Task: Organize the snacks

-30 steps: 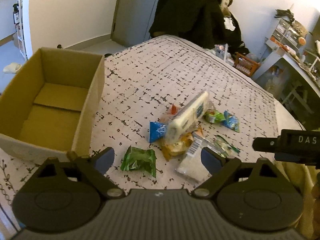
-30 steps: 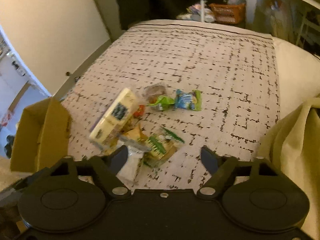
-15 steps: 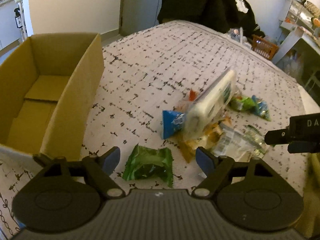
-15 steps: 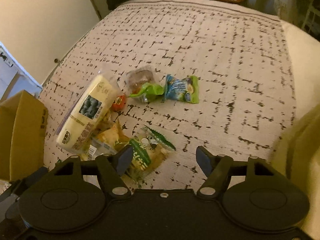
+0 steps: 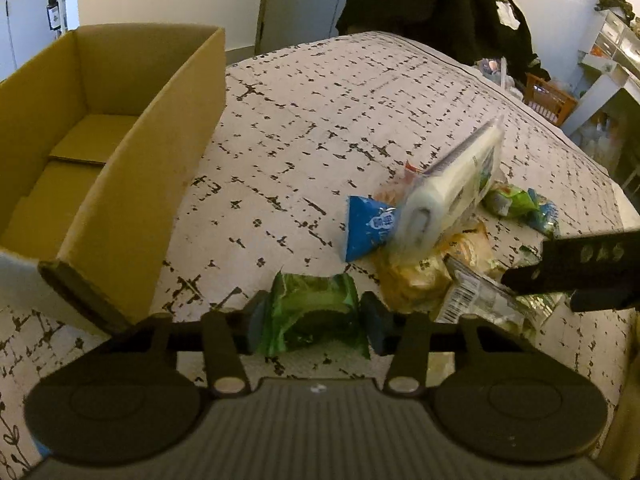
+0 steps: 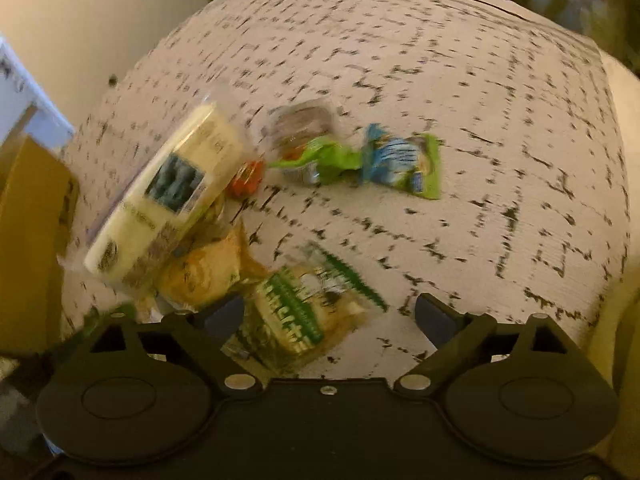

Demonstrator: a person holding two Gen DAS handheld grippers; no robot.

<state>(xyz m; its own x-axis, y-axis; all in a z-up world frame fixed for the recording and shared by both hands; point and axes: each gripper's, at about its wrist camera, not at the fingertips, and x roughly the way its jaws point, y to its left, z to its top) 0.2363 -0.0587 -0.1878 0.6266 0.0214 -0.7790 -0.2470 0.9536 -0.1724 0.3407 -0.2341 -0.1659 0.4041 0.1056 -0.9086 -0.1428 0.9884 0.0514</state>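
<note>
Left tongs (image 5: 312,318) pinch the green snack packet (image 5: 314,312) on the bed (image 5: 320,92), beside the open cardboard box (image 5: 132,168). Right tongs (image 6: 330,316) spread, hovering over the green-and-white snack bag (image 6: 300,312) in the pile.

Little is legible. Black gripper bar (image 5: 592,268) at right of the left wrist view carries raised letters, seen upside down, roughly "DAS"; rest cut off by the edge. Blue packet (image 5: 368,228) has a white round logo with characters too small to read. Clear wrapper (image 5: 472,300) shows a barcode, digits unreadable. In the right wrist view, green-striped packet (image 6: 304,316) has white lettering on a green band, blurred. Cream pack (image 6: 164,196) has a dark picture label and small print along its side, also blurred.
</note>
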